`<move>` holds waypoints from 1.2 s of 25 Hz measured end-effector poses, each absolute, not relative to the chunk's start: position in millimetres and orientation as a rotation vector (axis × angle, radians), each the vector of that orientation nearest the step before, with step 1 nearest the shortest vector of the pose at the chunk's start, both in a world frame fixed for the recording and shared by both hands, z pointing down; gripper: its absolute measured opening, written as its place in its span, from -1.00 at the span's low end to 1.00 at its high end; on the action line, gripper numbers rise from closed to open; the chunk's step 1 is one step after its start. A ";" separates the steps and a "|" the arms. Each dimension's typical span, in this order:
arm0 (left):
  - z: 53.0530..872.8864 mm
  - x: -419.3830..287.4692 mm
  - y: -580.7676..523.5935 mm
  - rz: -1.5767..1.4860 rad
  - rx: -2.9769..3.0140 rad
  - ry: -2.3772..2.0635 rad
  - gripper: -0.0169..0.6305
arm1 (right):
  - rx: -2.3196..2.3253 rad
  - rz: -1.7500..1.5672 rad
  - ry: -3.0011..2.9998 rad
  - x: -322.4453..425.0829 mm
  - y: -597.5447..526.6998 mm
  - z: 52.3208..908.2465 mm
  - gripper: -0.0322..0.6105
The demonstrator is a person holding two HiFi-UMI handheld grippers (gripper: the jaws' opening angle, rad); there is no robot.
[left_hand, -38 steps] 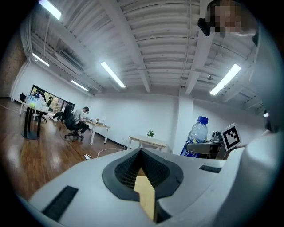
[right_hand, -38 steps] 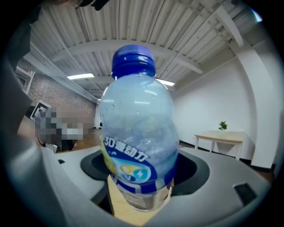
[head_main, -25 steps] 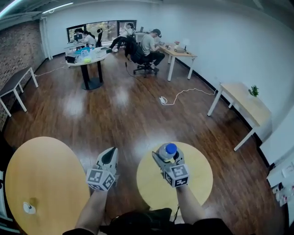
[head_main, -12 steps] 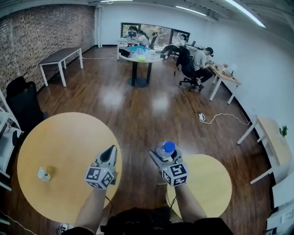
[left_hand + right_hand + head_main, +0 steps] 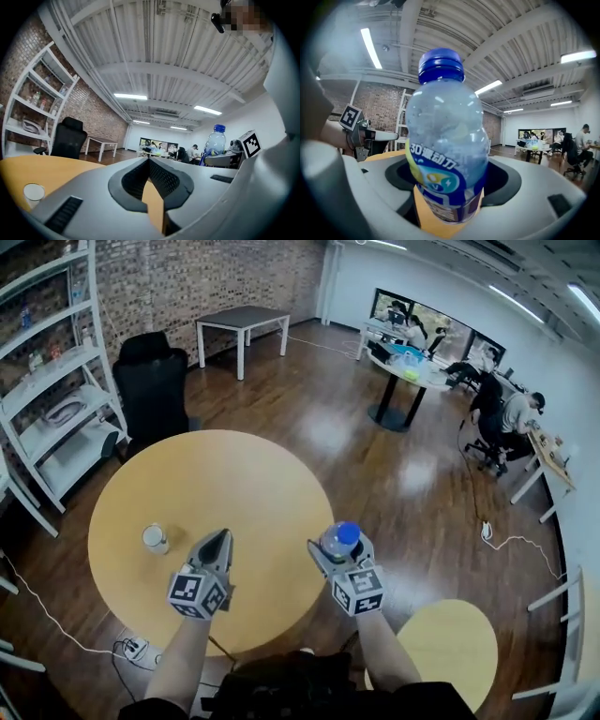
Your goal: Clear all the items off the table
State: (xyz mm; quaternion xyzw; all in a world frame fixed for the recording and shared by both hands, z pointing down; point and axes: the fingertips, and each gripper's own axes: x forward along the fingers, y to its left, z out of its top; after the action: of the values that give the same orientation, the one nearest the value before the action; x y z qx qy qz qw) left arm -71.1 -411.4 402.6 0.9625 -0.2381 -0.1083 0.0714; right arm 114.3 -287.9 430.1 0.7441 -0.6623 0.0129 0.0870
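We stand on a glossy dark wooden floor (image 5: 328, 427). A red brick wall (image 5: 187, 277) backs a white open shelving unit (image 5: 56, 367), a black office chair (image 5: 150, 390) and a grey rectangular table on white legs (image 5: 242, 317). Farther off, a long window (image 5: 427, 322) glows beneath white ceiling strip lights (image 5: 131, 96).

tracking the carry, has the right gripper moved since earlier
Yes: right gripper with bottle went from over the small round table to the edge of the large table.
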 end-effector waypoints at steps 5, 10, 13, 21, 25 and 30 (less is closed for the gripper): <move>417.2 -126.7 -437.4 -0.302 2.845 -0.912 -0.95 | 2.070 0.047 -2.105 81.6 -352.1 437.6 0.29; 433.6 -163.3 -472.7 -0.275 2.781 -1.091 -0.95 | 1.932 0.077 -2.211 57.7 -411.5 457.0 0.29; 440.1 -172.9 -484.8 -0.263 2.759 -1.136 -0.95 | 1.875 0.106 -2.250 48.3 -436.2 470.6 0.29; 475.7 -176.4 -506.8 -0.156 2.695 -1.193 -0.95 | 1.755 0.214 -2.321 28.2 -477.4 512.8 0.29; 497.7 -161.6 -515.4 -0.078 2.659 -1.176 -0.95 | 1.720 0.285 -2.314 34.5 -489.8 538.9 0.29; 524.8 -160.2 -518.7 -0.006 2.607 -1.184 -0.95 | 1.689 0.349 -2.291 33.9 -494.0 578.8 0.29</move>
State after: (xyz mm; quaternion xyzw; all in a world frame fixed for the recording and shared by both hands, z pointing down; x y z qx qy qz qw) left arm -160.2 -518.7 524.8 0.9017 -0.4097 -0.0020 0.1386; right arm 33.9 -494.0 578.8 0.5834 -0.7915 0.1206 0.1367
